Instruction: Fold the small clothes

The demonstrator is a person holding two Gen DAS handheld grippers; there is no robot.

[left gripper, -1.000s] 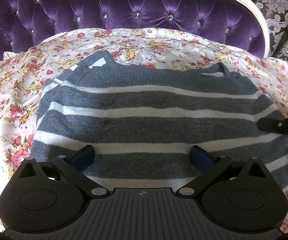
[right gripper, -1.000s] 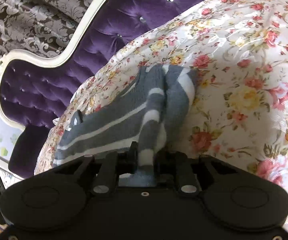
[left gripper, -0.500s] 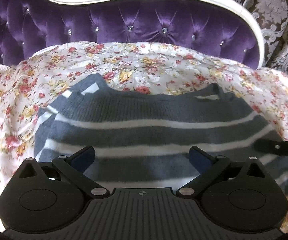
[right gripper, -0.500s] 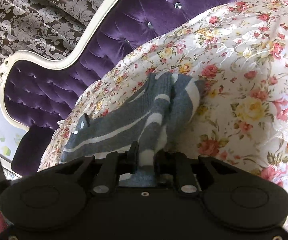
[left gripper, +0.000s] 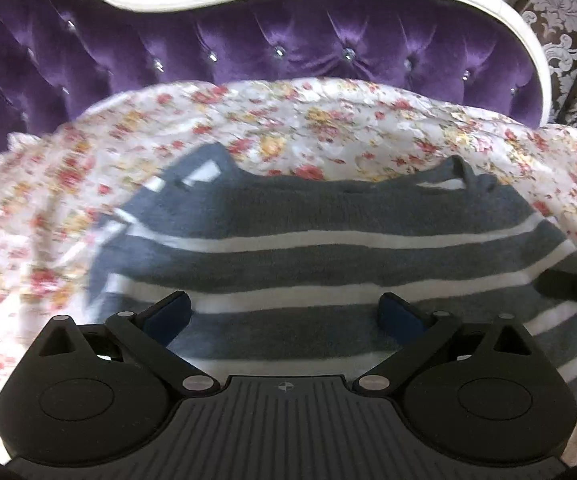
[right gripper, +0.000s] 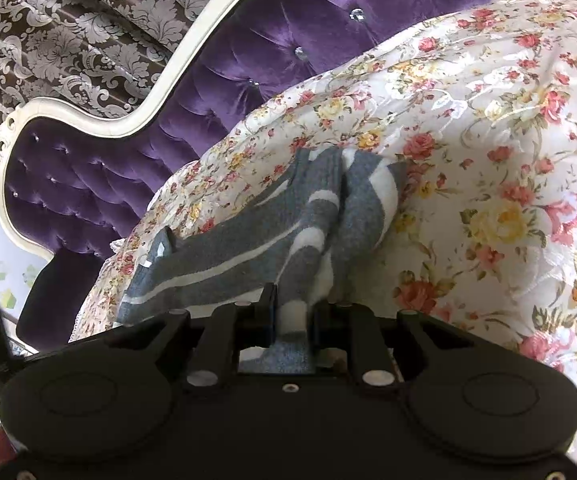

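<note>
I see the grey knitted sweater with white stripes point(left gripper: 320, 256) lying near the purple tufted headboard point(left gripper: 288, 48), folding barely begun; my right gripper point(right gripper: 291, 312) pinches its edge, my left gripper point(left gripper: 284, 312) hangs released above it

sweater point(left gripper: 328, 256) on bedspread point(left gripper: 328, 128), headboard point(left gripper: 288, 48) behind

Soft daylight, fisheye warp, left-side blur
</note>
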